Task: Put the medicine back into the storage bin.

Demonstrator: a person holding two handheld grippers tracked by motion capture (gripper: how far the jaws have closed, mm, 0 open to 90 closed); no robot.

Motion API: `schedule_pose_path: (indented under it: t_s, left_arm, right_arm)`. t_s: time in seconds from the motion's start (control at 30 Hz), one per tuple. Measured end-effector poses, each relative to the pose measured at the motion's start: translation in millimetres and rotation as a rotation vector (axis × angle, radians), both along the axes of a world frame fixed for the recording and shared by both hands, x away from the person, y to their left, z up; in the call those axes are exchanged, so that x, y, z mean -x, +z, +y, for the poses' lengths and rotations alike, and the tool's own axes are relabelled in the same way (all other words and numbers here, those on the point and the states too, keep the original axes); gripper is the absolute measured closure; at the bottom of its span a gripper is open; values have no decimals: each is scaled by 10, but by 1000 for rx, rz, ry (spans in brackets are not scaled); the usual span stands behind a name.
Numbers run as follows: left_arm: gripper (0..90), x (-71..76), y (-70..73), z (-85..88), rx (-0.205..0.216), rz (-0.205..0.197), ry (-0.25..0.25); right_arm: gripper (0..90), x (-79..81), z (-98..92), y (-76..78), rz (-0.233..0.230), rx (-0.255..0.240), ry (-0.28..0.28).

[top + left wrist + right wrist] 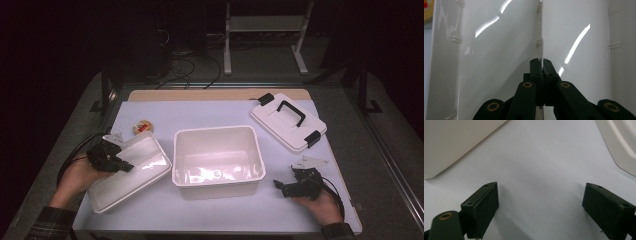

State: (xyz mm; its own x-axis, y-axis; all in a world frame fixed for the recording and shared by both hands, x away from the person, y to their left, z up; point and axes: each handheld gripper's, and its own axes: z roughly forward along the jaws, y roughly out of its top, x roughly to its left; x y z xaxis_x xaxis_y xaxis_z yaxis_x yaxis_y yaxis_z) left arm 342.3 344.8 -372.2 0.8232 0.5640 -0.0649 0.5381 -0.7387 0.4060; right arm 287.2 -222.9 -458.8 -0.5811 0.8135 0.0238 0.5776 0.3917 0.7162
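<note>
The left tongs (125,166) are clamped on the thin middle rib of a shallow white tray (131,172), which lies on the bench (200,112) just left of the deep white tub (218,161). The right tongs (278,186) rest on the bench right of the tub, jaws wide apart with nothing between them. A white lid (287,121) with a black handle lies at the far right.

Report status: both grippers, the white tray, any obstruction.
Left gripper shut on white tray rim. Right gripper open, empty, low over the mat. White bin beside tray, not touching.
</note>
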Motion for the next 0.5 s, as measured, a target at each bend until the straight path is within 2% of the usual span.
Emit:
schedule_pose_path:
  t_s: [0.33,0.5]
  left_arm:
    - [889,-57,-312,-127,-18,23,-9]
    - [888,-62,-386,-150,-24,29,-8]
  right_arm:
    - [127,0,0,0,0,0,0]
    - [127,0,0,0,0,0,0]
